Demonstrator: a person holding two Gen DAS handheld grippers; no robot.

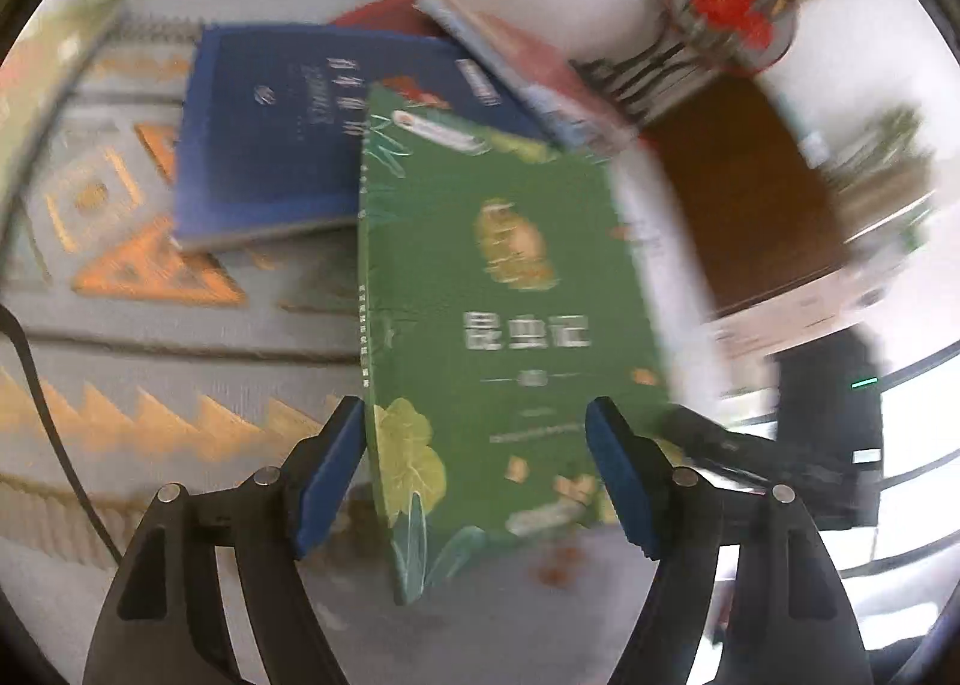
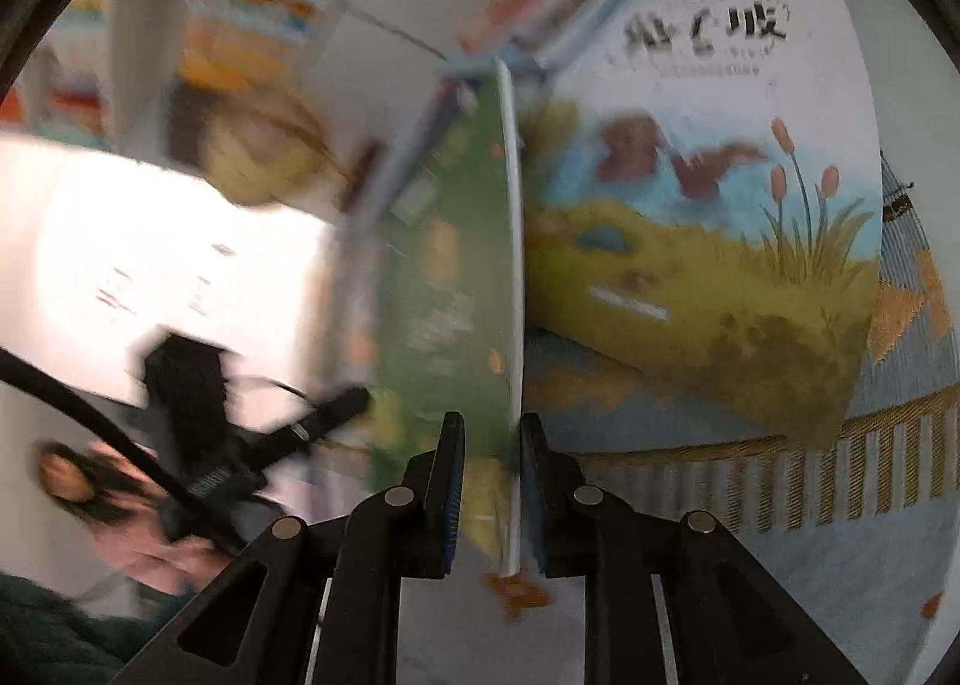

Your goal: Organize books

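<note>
A green book (image 1: 510,265) with leaf drawings stands tilted between the fingers of my left gripper (image 1: 477,475). Those jaws stand wide apart, the blue pads (image 1: 333,475) beside the spine and over the cover without clamping it. In the right wrist view the same green book (image 2: 444,277) is seen edge-on, its white page edge running into my right gripper (image 2: 492,481), which is shut on its lower edge. The right gripper (image 1: 726,445) shows blurred at the book's right side. A blue book (image 1: 270,133) lies flat behind.
The patterned grey and orange cloth (image 1: 120,277) covers the table. A picture book with reeds (image 2: 708,193) lies to the right. A brown-covered stack (image 1: 750,193) and red ornament (image 1: 732,7) sit at the back right. Shelves of books (image 2: 240,25) and a person's hand (image 2: 150,541) appear left.
</note>
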